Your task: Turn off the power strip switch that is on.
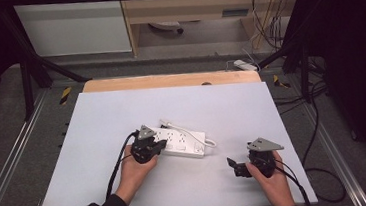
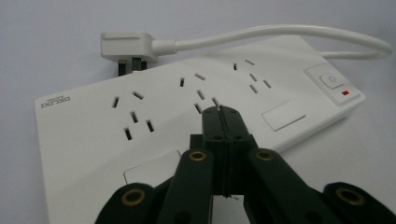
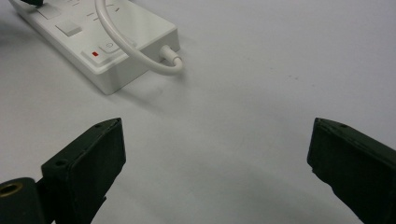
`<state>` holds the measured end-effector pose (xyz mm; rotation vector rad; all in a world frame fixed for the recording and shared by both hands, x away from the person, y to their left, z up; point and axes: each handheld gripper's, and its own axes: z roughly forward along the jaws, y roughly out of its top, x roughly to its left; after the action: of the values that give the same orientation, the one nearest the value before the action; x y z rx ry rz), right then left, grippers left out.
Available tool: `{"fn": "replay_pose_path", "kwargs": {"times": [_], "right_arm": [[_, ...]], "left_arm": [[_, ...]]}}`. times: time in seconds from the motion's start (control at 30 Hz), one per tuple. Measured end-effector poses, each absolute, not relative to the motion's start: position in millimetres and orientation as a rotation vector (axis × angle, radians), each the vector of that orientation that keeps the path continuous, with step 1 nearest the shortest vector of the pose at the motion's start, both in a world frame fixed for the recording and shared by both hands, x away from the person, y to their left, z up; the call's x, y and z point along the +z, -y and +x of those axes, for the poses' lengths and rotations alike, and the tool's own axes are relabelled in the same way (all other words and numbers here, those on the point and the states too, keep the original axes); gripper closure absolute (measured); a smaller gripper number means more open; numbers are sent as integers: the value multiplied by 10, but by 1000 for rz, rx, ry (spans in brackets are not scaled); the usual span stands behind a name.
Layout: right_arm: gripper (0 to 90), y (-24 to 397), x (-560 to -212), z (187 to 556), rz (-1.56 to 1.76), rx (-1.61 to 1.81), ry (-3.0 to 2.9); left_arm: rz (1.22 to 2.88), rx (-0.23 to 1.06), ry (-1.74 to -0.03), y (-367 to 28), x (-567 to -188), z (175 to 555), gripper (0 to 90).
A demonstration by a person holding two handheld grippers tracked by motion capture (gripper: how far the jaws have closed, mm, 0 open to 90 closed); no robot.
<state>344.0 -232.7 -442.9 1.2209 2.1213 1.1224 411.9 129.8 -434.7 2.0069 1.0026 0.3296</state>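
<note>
both jaws of the left gripper [image 2: 223, 112] sit pressed together, tips over the power strip [image 2: 187, 107] at mid-table; the right gripper [image 3: 215, 154] gapes empty nearby. rigid, smooth plastic, probably light and slippery: best gripped across its narrow sides.

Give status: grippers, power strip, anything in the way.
Left gripper shut, tips over power strip. Right gripper open, empty, off to the side. Plug lies unplugged behind strip. Nothing blocking.

White power strip [image 1: 181, 141] flat on the table, sockets up, its cord [image 2: 280, 35] looped back alongside.
</note>
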Motion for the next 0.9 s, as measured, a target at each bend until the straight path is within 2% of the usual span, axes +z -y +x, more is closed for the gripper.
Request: {"fn": "replay_pose_path", "kwargs": {"times": [0.9], "right_arm": [[47,2325,-4433,3442,1217,1121,-2123]], "left_arm": [[2004,312,-966,-1293,-4381,4102,900]]}}
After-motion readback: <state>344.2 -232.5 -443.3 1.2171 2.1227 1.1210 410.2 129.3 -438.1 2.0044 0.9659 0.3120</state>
